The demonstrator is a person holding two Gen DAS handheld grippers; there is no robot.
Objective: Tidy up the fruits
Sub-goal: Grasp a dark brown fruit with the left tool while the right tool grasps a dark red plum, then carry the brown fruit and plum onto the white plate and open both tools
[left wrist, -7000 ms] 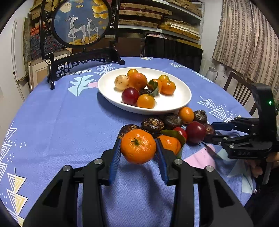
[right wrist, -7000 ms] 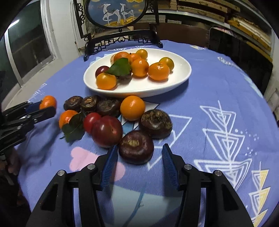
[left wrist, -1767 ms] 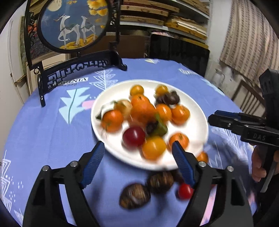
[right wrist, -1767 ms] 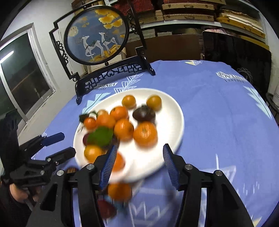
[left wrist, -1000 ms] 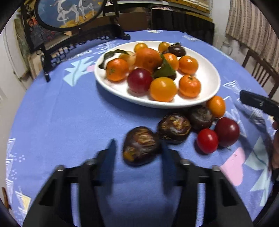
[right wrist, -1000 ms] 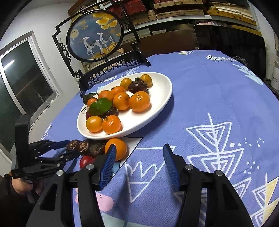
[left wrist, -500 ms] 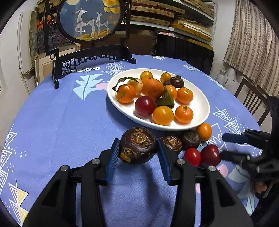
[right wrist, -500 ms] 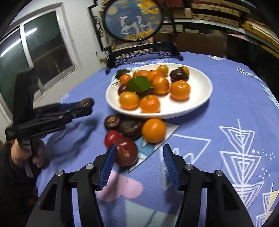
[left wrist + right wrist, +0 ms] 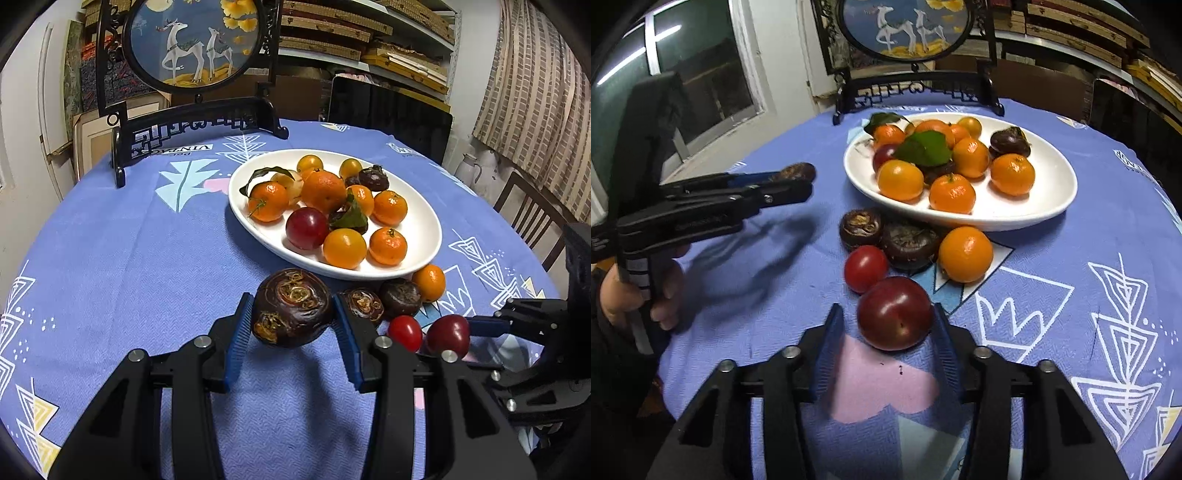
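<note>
Fruits are split between the white plate [image 9: 424, 254] and the blue patterned surface [image 9: 129, 266] right now. In the left wrist view the left claw [image 9: 293, 319] sits low in the middle of the frame, clamped on a dark brown water chestnut [image 9: 291, 308], its blue pads pressing both sides, and the fruit looks lifted clear of the cloth. The plate sits just above center, loaded with small oranges, a red plum, a couple of leaves and 1 dark chestnut at its upper right rim. Below the plate's near edge, at right of center, there's a little cluster on the cloth: 2 more chestnuts, an orange [image 9: 966, 253] and a cherry tomato [image 9: 866, 267]. In the right wrist view the right claw [image 9: 886, 328] is at bottom center with a big red plum [image 9: 894, 312] between its pads; its jaws have just been closing in, the right pad looks like it's touching the plum, but there's a sliver of gap on the left, so not a real grip yet, and the plum sits on the cloth. A hand [image 9: 635, 291] holds the left claw's handle at far left.
</note>
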